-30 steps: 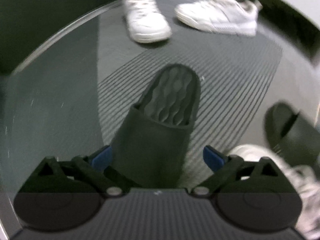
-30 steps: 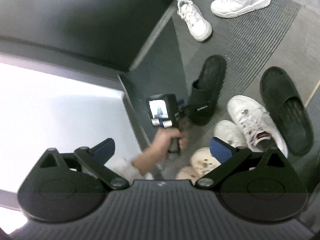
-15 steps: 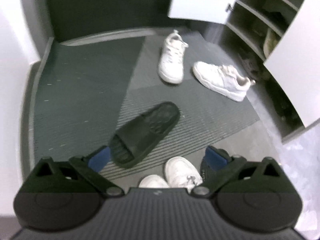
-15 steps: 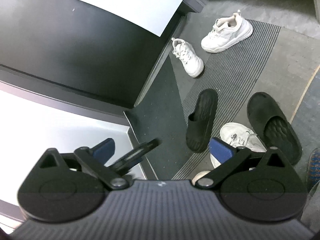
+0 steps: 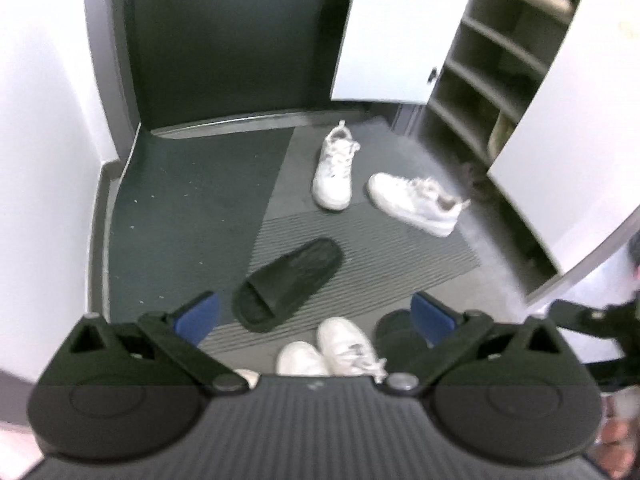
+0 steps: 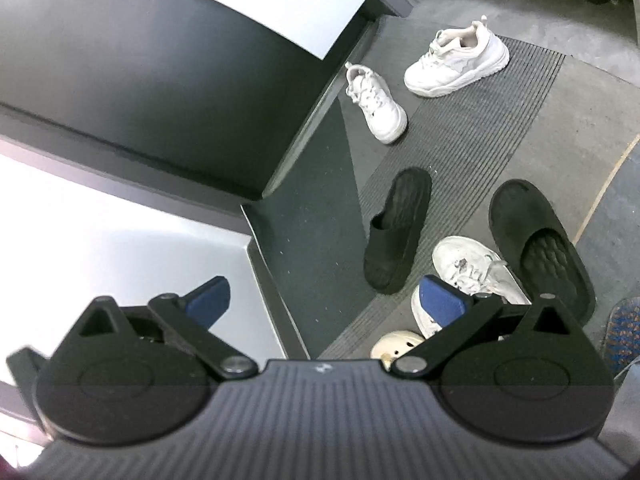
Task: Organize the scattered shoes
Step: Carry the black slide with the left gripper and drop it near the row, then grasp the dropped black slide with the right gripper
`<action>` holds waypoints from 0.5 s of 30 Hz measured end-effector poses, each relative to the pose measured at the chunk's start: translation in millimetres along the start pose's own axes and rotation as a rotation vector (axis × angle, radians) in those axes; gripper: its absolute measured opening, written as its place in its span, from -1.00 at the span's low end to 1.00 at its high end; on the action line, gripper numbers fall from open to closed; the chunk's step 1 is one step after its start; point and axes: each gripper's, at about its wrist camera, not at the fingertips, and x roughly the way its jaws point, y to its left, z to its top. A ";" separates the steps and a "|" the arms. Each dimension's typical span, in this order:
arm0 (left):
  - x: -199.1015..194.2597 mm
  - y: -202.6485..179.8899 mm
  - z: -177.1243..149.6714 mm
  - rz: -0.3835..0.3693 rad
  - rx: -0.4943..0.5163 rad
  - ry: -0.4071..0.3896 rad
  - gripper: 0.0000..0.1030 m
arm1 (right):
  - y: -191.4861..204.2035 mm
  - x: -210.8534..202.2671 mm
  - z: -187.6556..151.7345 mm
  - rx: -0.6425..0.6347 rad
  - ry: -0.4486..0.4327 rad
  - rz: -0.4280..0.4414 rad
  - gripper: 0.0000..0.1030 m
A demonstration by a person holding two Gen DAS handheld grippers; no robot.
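Lying diagonally across the ribbed mat [image 5: 400, 256], one black slide [image 5: 288, 284] points toe up-right; a second black slide [image 6: 536, 240], four white sneakers; both grippers' fingers [image 5: 198, 316] released, empty

The dark floor [image 5: 188, 216] at nine o'clock lies bare up to the wall, giving wide room. A black slide [image 5: 288, 284] lies diagonally at centre on the ribbed mat [image 5: 400, 256]. Two white sneakers [image 5: 334, 168] block twelve to one o'clock, before the open shelf [image 5: 476, 92] and its door [image 5: 560, 152]. At six o'clock more sneakers [image 5: 344, 344] crowd together, a second slide [image 6: 536, 240] just beside them.
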 end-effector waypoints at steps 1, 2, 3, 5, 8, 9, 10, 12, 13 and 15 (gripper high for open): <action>-6.1 0.1 -0.6 0.008 -0.004 -0.009 0.99 | 1.2 -1.3 -0.7 -0.011 -0.006 0.006 1.00; -9.1 0.1 -1.4 0.012 -0.008 -0.014 0.99 | 2.3 -1.9 -1.7 -0.017 -0.008 0.010 1.00; -13.9 2.5 -1.6 0.013 -0.024 -0.017 0.99 | 3.1 -0.7 -2.6 -0.019 -0.006 0.008 1.00; -21.0 7.2 -2.4 0.007 -0.051 -0.017 0.99 | 6.7 7.7 -4.7 -0.034 0.005 -0.012 1.00; -27.3 21.0 -5.2 -0.029 -0.114 -0.011 0.99 | 29.9 34.0 -2.4 -0.165 0.041 -0.057 1.00; -29.2 27.0 -6.2 -0.027 -0.139 -0.010 0.99 | 38.4 43.4 -1.1 -0.220 0.051 -0.072 1.00; -30.5 31.8 -7.2 -0.023 -0.154 -0.013 0.99 | 46.6 53.3 0.4 -0.282 0.053 -0.092 1.00; -33.2 39.6 -8.7 -0.005 -0.173 -0.025 0.99 | 70.9 87.0 4.1 -0.467 0.065 -0.161 1.00; -36.6 43.2 -9.8 0.008 -0.183 -0.036 0.99 | 77.6 101.4 6.0 -0.520 0.084 -0.180 1.00; -43.1 48.6 -11.7 0.024 -0.192 -0.057 0.99 | 92.1 143.5 10.0 -0.608 0.158 -0.251 1.00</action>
